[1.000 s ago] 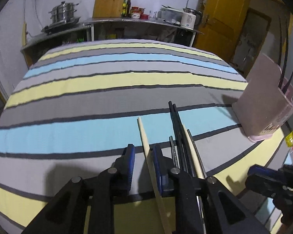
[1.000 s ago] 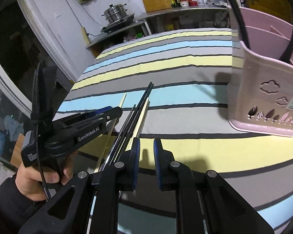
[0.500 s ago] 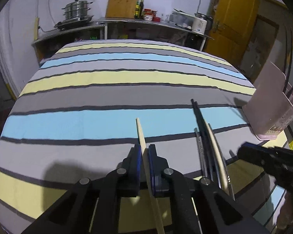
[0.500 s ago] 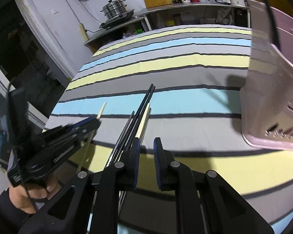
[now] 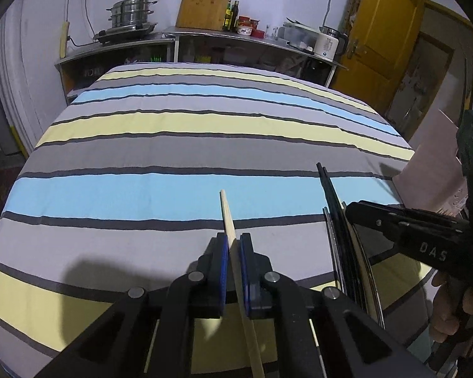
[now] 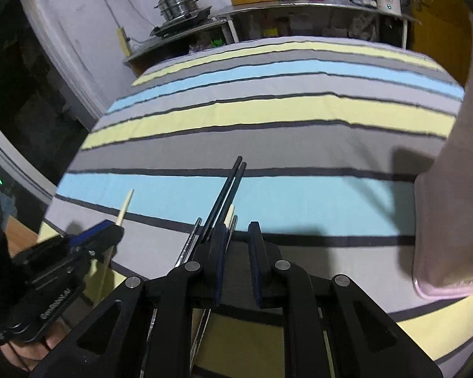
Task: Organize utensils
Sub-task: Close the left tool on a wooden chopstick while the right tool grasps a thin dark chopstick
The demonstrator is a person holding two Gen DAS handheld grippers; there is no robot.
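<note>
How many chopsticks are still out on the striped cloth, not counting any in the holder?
At least 6: one pale wooden chopstick clamped in the left gripper, about five more bundled beside the right gripper. Overlap there may hide some.

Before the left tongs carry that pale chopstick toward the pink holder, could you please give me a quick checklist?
1. Left tongs shut on the pale chopstick: ok.
2. Chopstick apart from the chopstick bundle: ok.
3. Right tongs empty and open: ok.
4. Right tongs out of the way: not ok, they hover over the bundle between the chopstick and the pink holder.
5. Free compartment in the holder: cannot tell.
</note>
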